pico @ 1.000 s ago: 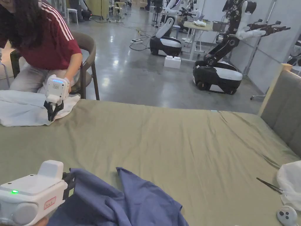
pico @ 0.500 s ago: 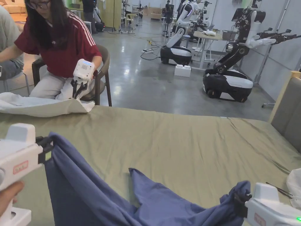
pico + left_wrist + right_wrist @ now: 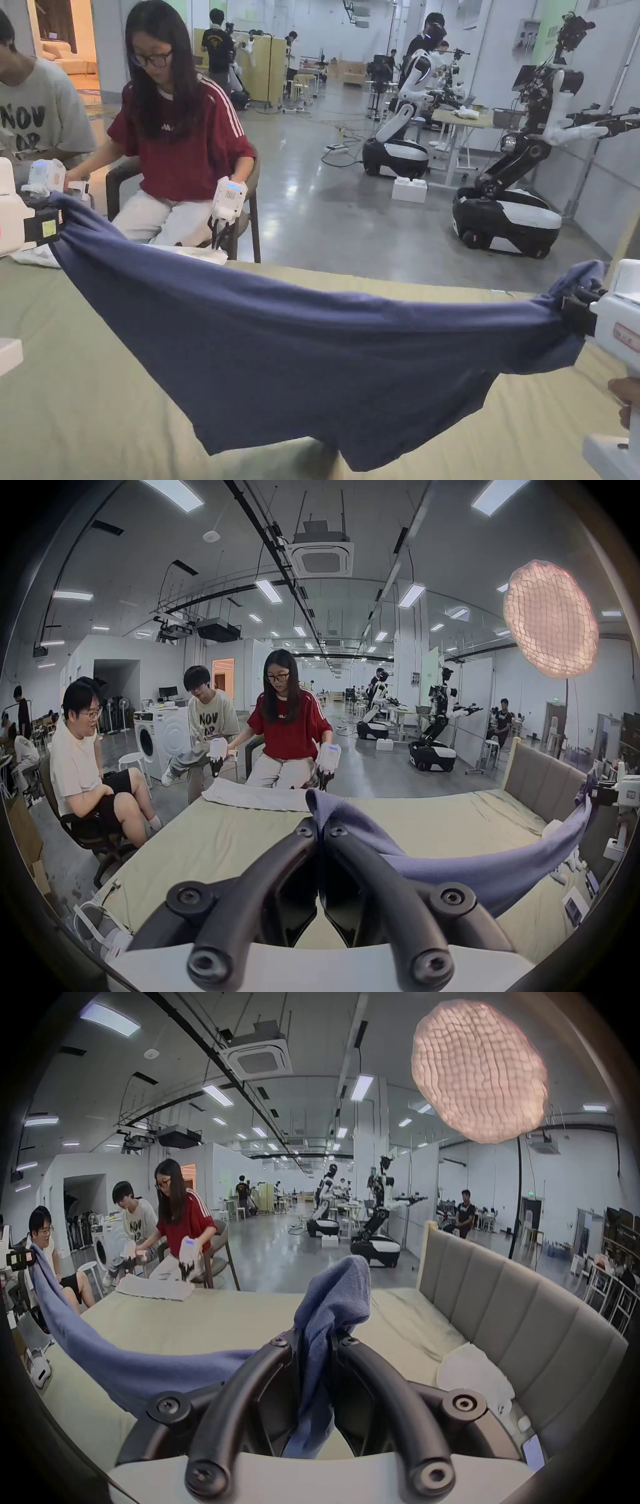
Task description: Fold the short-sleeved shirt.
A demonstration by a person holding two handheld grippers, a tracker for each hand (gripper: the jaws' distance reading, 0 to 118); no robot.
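Note:
The blue short-sleeved shirt (image 3: 325, 369) hangs stretched in the air above the olive bed sheet (image 3: 75, 406). My left gripper (image 3: 53, 219) is shut on its left end, high at the left edge of the head view. My right gripper (image 3: 572, 309) is shut on its right end, slightly lower. In the left gripper view the jaws (image 3: 320, 830) pinch a fold of blue shirt (image 3: 450, 864). In the right gripper view a bunch of the shirt (image 3: 332, 1303) sticks up between the closed jaws of the gripper (image 3: 315, 1338). The shirt's lower edge sags close to the sheet.
Across the bed a seated person in red (image 3: 181, 144) works on a white cloth (image 3: 187, 251) with two white grippers (image 3: 226, 203). A grey padded headboard (image 3: 519, 1310) bounds the right side, with a white bag (image 3: 474, 1373) beside it. Wheeled robots (image 3: 506, 215) stand on the floor beyond.
Both grippers have risen and spread apart, lifting the blue shirt off the sheet and pulling it taut. The head camera has tilted up. The person opposite moved their white cloth.

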